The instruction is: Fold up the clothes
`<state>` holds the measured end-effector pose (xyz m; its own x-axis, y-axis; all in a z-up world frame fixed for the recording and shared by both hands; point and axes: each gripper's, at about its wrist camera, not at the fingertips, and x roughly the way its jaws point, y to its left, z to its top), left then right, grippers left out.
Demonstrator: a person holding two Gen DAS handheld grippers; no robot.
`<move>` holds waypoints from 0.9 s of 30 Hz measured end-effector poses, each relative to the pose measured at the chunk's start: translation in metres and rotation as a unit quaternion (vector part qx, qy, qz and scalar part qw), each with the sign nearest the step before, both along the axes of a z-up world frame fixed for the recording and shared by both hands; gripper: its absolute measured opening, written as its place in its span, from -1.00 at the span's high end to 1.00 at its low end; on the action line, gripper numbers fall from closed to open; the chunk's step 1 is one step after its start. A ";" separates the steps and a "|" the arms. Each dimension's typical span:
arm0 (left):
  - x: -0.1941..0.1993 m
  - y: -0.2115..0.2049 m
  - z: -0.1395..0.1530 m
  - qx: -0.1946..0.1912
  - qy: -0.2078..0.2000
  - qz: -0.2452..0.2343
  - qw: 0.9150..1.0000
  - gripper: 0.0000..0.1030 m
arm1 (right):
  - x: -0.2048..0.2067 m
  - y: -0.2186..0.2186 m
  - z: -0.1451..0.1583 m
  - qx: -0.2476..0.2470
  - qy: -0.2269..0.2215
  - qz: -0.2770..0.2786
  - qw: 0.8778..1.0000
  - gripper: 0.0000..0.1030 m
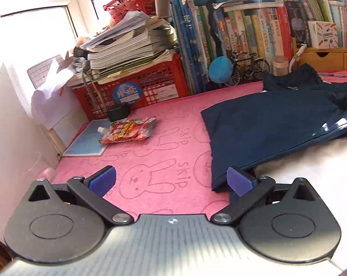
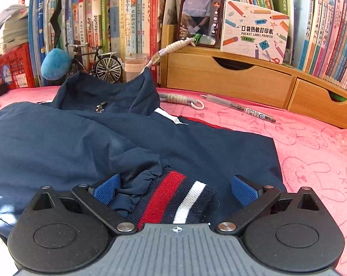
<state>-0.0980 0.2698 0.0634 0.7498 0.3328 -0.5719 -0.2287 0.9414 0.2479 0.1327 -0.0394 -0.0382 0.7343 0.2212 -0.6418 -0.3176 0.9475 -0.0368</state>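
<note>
A navy blue jacket (image 2: 86,138) lies spread on the pink rabbit-print cloth (image 1: 155,151), its collar and zipper pull (image 2: 100,107) bunched up at the back. One sleeve is folded across the body, and its striped red, white and navy cuff (image 2: 173,197) rests between the blue pads of my right gripper (image 2: 175,189). That gripper is open wide, with neither pad pressing on the cuff. In the left wrist view the jacket (image 1: 272,124) lies to the right. My left gripper (image 1: 171,180) hovers open above the pink cloth at the jacket's near-left corner, holding nothing.
A red crate (image 1: 136,87) stacked with papers, a snack pouch (image 1: 127,132) and a blue notebook (image 1: 86,141) sit at the left. Rows of books, a model bicycle (image 2: 97,64), wooden drawers (image 2: 231,78), a phone (image 2: 199,11), a pen (image 2: 240,108) and a corded clip (image 2: 185,100) line the back.
</note>
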 end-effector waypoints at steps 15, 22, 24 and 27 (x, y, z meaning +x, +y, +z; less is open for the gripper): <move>0.216 0.056 -0.059 -0.010 0.106 0.062 0.992 -0.93 | 0.001 -0.002 -0.001 0.009 0.006 -0.001 1.000 -1.00; 0.231 0.040 -0.063 0.194 0.087 0.119 0.970 -0.79 | 0.002 -0.002 -0.002 0.014 0.009 -0.001 1.000 -1.00; 0.202 0.035 -0.055 0.169 0.041 0.048 0.984 -0.80 | 0.002 -0.002 -0.002 0.015 0.010 -0.001 1.000 -1.00; 0.155 0.028 -0.046 0.091 0.044 -0.035 0.994 -0.84 | 0.002 -0.002 -0.002 0.015 0.010 -0.001 1.000 -1.00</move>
